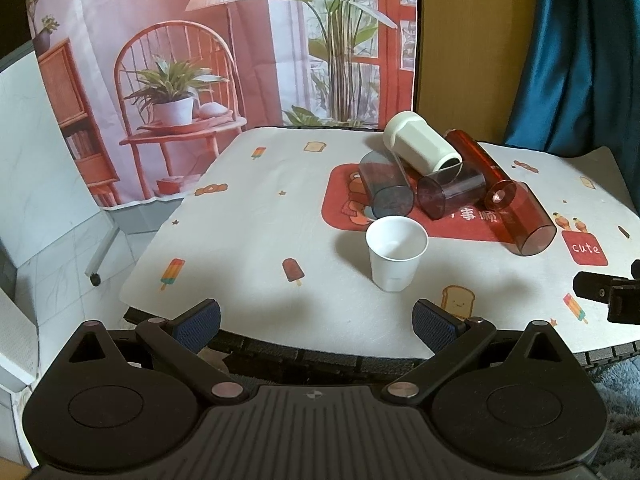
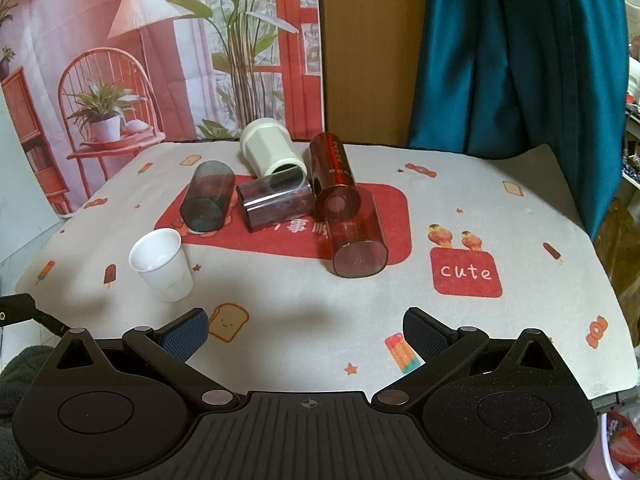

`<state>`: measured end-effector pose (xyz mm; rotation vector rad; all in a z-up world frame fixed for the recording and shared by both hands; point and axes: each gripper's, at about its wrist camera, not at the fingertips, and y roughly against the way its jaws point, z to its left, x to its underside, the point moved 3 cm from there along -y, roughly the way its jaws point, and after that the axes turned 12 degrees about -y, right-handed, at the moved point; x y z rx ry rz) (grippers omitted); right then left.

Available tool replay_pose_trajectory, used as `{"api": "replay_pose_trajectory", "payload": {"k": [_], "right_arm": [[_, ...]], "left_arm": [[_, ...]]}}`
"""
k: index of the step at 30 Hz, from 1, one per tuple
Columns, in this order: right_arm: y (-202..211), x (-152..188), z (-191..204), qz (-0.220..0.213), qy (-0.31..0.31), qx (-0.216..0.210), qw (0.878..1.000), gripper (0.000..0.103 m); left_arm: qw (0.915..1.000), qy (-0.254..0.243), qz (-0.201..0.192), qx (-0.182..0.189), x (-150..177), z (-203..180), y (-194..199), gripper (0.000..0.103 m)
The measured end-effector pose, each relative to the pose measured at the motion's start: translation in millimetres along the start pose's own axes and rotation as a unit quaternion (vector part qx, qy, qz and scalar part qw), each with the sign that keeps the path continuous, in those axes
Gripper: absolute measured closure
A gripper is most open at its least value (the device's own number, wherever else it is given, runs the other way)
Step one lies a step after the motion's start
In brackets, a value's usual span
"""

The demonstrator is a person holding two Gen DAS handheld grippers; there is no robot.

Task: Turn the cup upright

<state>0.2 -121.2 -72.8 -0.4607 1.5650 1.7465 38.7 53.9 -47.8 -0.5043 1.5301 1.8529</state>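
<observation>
I see a big picture cloth (image 1: 224, 60) on the wall, a blue curtain (image 2: 516, 52), and a brown wall (image 2: 368, 48) between.

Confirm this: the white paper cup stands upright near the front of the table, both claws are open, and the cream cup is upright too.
Wrong on one point: the cream cup lies on its side in the pile, as the right wrist view shows. The white paper cup does stand upright, and the left claw and right claw are open.
</observation>
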Motion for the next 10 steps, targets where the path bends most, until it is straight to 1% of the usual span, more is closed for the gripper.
{"api": "replay_pose_trajectory", "payload": {"k": [10], "right_arm": [[-1.2,2.8,-0.8,0.001,0.001,0.0,1.0,0.0]], "left_arm": [[1.0,0.003,0.001,0.002,1.3,0.8,0.3,0.0]]}}
